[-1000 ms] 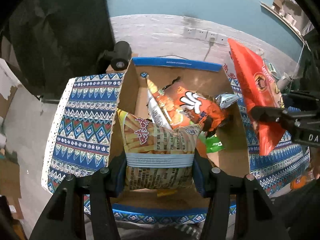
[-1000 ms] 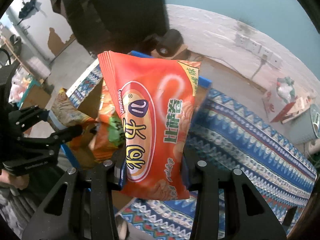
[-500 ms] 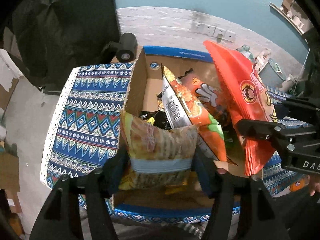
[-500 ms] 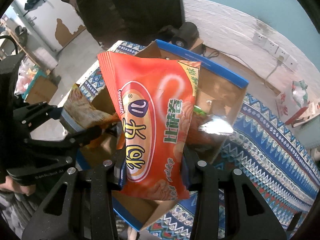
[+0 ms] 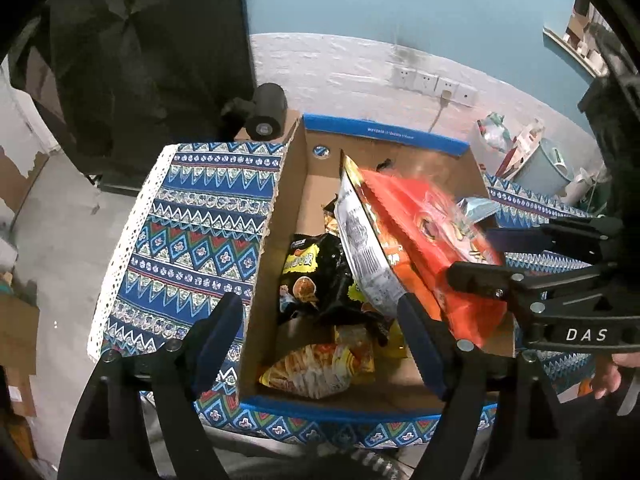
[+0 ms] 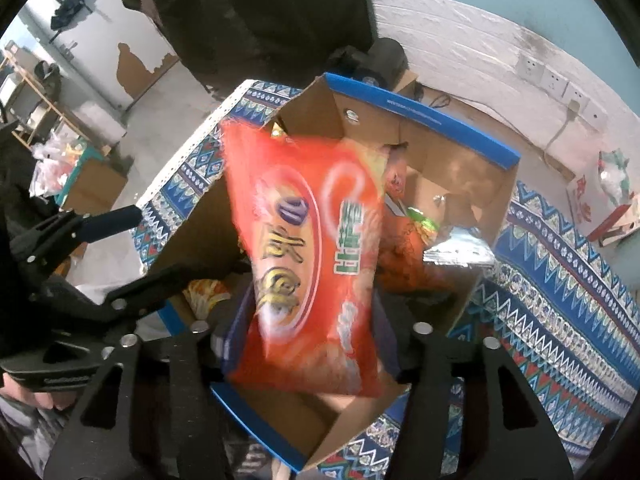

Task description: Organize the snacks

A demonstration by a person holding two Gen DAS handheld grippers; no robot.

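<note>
Right hand-held gripper (image 6: 310,344) opening, blurred red bag (image 6: 312,264) seemingly dropping, cardboard box (image 6: 452,152)

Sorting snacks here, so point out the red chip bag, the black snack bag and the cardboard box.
Red chip bag (image 6: 312,264), right wrist view, printed front.
Black snack bag (image 5: 316,276), left wrist view, front.
Cardboard box (image 5: 384,134), left wrist view, blue far rim.

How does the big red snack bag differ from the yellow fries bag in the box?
The red snack bag is blurred, upright between the right gripper's opening jaws; the yellow fries bag lies flat on the floor of the box, clear of the left gripper. Red looks larger. Both are sealed snack packets over the same box.
</note>
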